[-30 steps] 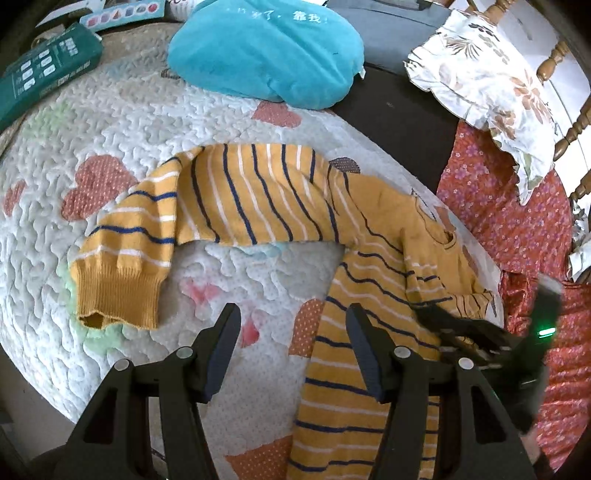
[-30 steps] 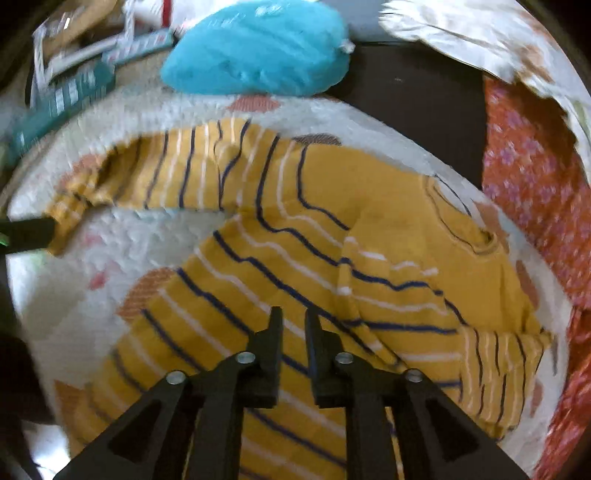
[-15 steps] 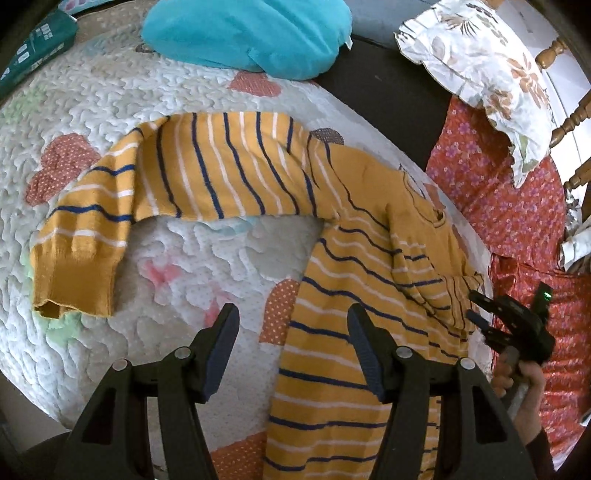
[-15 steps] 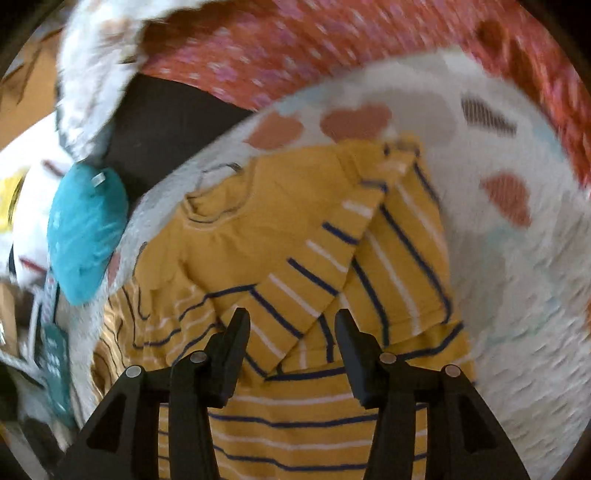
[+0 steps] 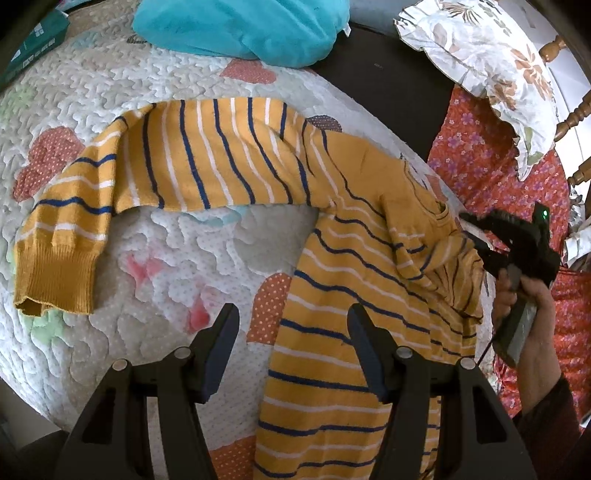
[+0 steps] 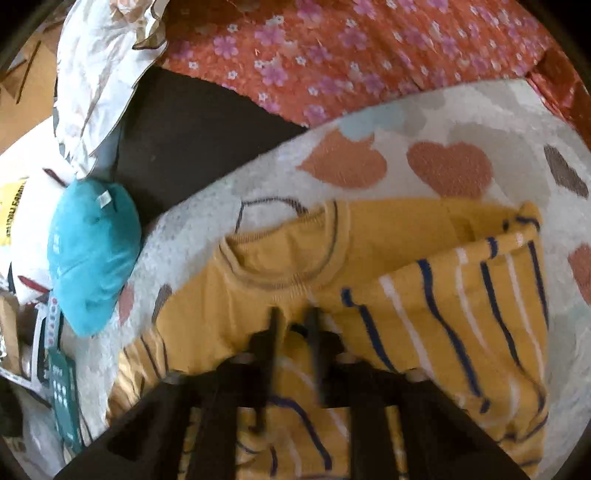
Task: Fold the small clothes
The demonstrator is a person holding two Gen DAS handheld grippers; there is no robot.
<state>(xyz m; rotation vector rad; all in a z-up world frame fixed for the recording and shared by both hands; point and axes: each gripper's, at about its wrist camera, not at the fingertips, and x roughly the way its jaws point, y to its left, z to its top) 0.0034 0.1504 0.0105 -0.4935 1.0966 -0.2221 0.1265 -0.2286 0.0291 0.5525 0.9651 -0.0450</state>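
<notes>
A small mustard-yellow sweater [image 5: 343, 266] with navy and white stripes lies on a white quilted mat [image 5: 110, 74]. One sleeve stretches out to the left, ending in a ribbed cuff [image 5: 51, 280]. The other sleeve is folded across the body [image 6: 480, 295]. My left gripper [image 5: 291, 343] is open and empty, hovering above the sweater's lower left edge. My right gripper [image 6: 291, 325] shows in the left wrist view [image 5: 476, 236] at the sweater's right shoulder. In its own blurred view its fingers stand close together just below the collar [image 6: 280, 258]; whether they pinch fabric I cannot tell.
A teal cushion [image 5: 240, 26] lies at the mat's far edge, also in the right wrist view [image 6: 88, 254]. A floral pillow [image 5: 491, 59] and red floral cloth [image 5: 491, 155] lie to the right. A green box [image 5: 33, 40] sits far left. A dark surface [image 6: 192, 140] borders the mat.
My right gripper has swung round to the sweater's collar side and its fingers have narrowed from wide apart. My left gripper has stayed open, drifting slightly; the sweater has barely shifted.
</notes>
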